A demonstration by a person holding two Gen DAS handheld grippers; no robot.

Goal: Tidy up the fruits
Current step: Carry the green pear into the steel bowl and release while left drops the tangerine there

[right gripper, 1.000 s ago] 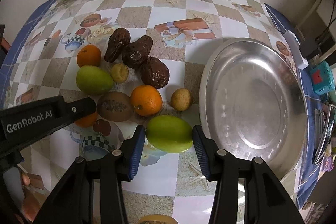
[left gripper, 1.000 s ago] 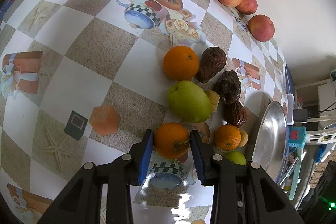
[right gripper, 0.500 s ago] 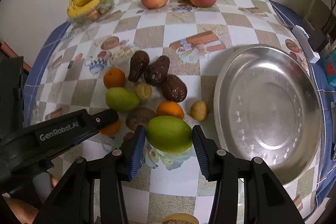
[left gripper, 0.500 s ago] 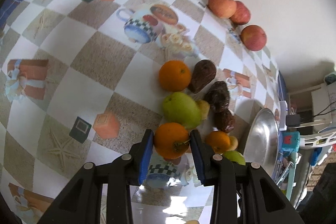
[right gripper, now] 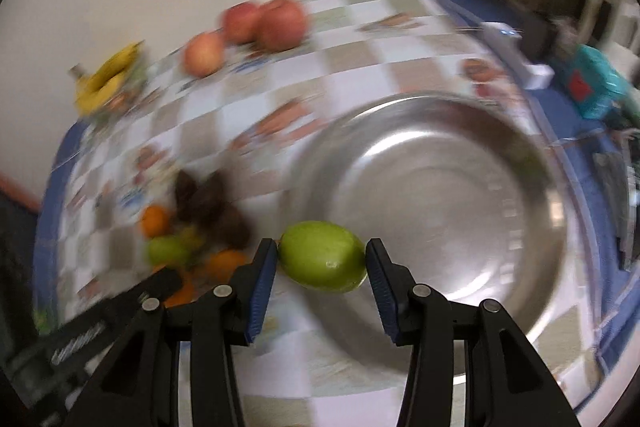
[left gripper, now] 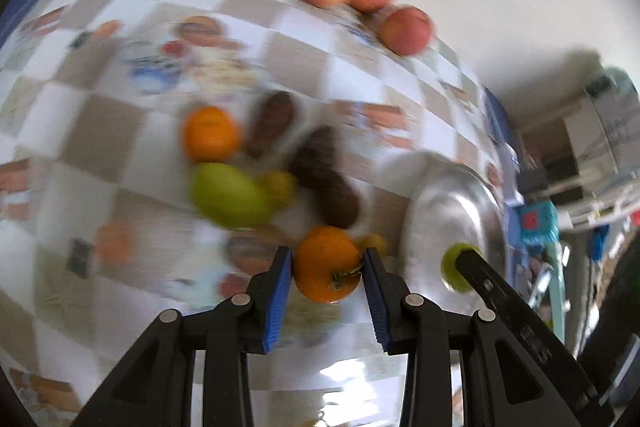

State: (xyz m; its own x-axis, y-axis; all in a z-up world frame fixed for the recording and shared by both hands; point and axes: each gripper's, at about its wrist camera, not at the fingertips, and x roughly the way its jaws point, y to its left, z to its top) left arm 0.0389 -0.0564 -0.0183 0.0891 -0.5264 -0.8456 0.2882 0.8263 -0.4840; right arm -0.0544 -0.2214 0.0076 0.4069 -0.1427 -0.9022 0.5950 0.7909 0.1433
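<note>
You are swinging both loads off worktop (left gripper: 100, 131) toward steel basin (right gripper: 540, 163): left claw (left gripper: 326, 269) clamped on orange (left gripper: 326, 269), right claw (right gripper: 322, 257) clamped on green mango (right gripper: 322, 257); release coming next.

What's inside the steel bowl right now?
No fruit rests in the steel bowl; its visible floor is bare metal. The green mango held by the right gripper hangs over the near rim, and the fingers cover that near part.

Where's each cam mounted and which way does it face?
Left wrist: on the left gripper, facing the checkered table; its blue-padded fingers hold a round orange.
Right wrist: on the right gripper, over the steel basin; its fingers hold a green oval fruit.
Shared: basin, three red apples.
</note>
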